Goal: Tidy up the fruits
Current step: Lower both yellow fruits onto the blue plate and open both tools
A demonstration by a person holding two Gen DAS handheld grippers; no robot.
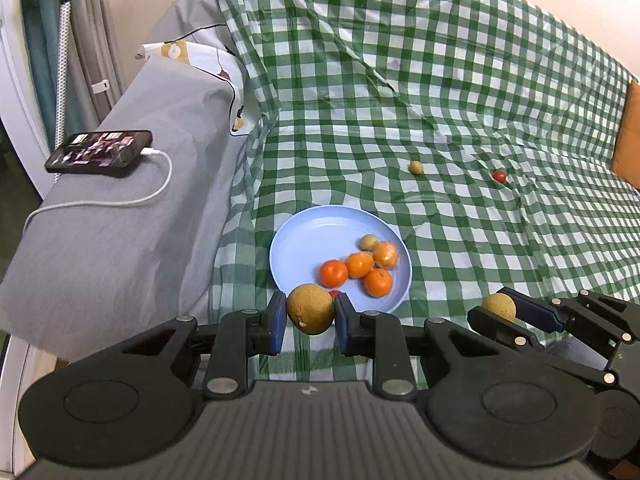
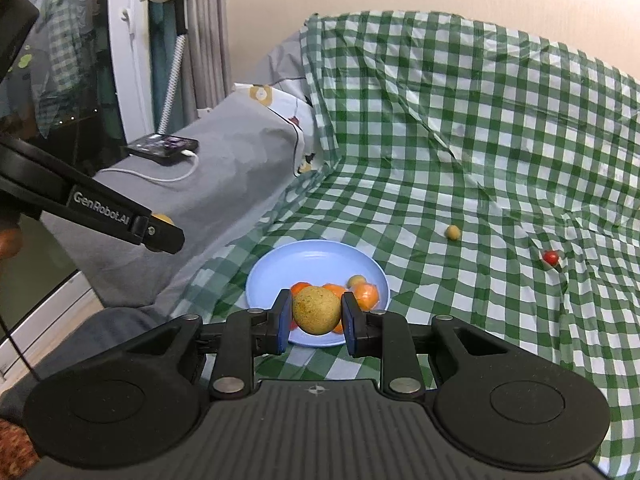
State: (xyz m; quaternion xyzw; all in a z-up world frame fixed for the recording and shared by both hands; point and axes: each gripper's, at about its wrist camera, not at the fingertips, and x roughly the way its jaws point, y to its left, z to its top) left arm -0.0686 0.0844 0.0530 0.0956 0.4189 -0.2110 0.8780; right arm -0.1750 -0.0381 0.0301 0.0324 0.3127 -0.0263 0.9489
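My left gripper is shut on a round yellow-brown fruit, held just in front of the near rim of the light blue plate. The plate holds several oranges and a small yellowish fruit. My right gripper is shut on a second yellow-brown fruit, held over the plate's near edge; it also shows in the left wrist view. A small yellow fruit and a small red fruit lie loose on the green checked cloth beyond the plate.
A grey sofa arm rises left of the plate, with a phone and white charging cable on it. An orange cushion sits at the far right. The cloth is wrinkled and climbs the sofa back.
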